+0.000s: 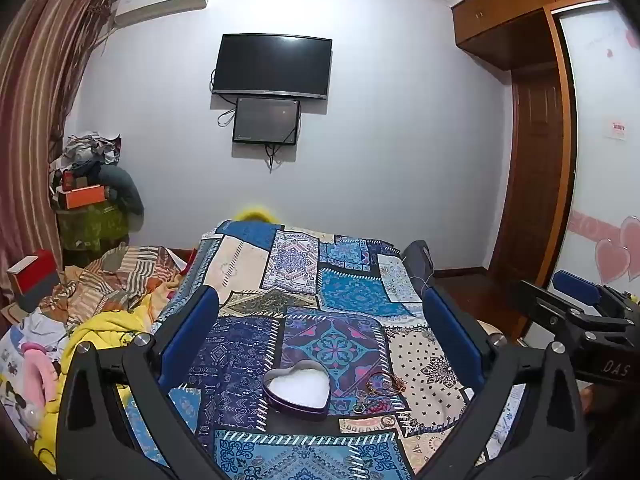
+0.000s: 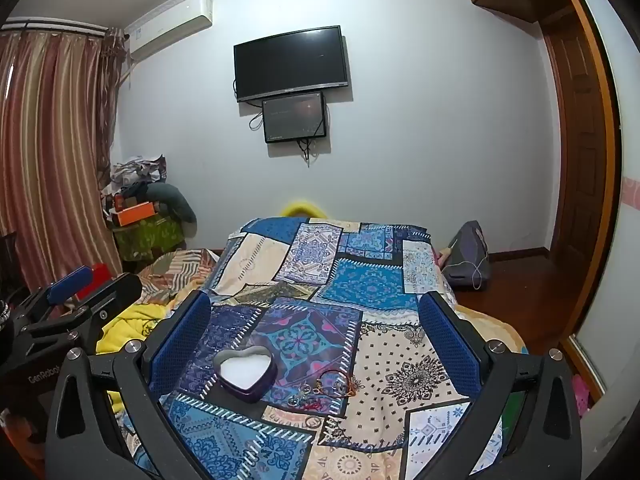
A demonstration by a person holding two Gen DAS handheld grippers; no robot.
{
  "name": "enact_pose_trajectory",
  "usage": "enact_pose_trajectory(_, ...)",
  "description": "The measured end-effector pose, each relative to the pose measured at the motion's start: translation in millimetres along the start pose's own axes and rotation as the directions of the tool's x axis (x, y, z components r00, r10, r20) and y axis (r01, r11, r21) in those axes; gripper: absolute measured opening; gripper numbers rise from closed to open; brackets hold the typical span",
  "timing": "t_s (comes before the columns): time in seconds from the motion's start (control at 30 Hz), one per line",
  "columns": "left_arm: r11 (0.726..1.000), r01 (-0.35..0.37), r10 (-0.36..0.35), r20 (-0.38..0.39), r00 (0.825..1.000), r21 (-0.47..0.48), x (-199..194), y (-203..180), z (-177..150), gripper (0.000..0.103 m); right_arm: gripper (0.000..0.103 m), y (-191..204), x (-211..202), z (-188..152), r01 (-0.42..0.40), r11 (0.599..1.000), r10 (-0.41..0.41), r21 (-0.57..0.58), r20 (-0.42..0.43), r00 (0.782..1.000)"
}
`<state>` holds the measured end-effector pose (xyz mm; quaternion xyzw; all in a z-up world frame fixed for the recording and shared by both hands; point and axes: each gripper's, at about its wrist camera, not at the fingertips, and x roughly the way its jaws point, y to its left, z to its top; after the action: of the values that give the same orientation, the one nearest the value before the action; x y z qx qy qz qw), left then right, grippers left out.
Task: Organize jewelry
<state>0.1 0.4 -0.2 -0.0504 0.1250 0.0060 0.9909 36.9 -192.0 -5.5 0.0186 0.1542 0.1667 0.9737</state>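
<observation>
A purple heart-shaped tin with a white lining lies open on the patterned bedspread. It also shows in the right wrist view. A small heap of jewelry, a bracelet, rings and chains, lies just right of the tin, also in the right wrist view. My left gripper is open and empty, held above the tin. My right gripper is open and empty, above the tin and jewelry. Each gripper shows at the edge of the other's view: the right one, the left one.
Crumpled yellow and striped bedding lies left of the bedspread. A grey bag sits on the wooden floor at the right. A TV hangs on the far wall. A pile of boxes and clothes stands in the left corner.
</observation>
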Motion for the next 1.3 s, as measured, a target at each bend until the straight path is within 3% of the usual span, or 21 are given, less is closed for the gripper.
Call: enact_pose_trajectory(1.3,1.000,-0.005,0.005,-0.012,1.000,0.003,6.5,4.3,-4.0,0.102,0.103,0.5,3.4,-2.4,0.001,1.000,-0.001,0.001,-0.001,1.000)
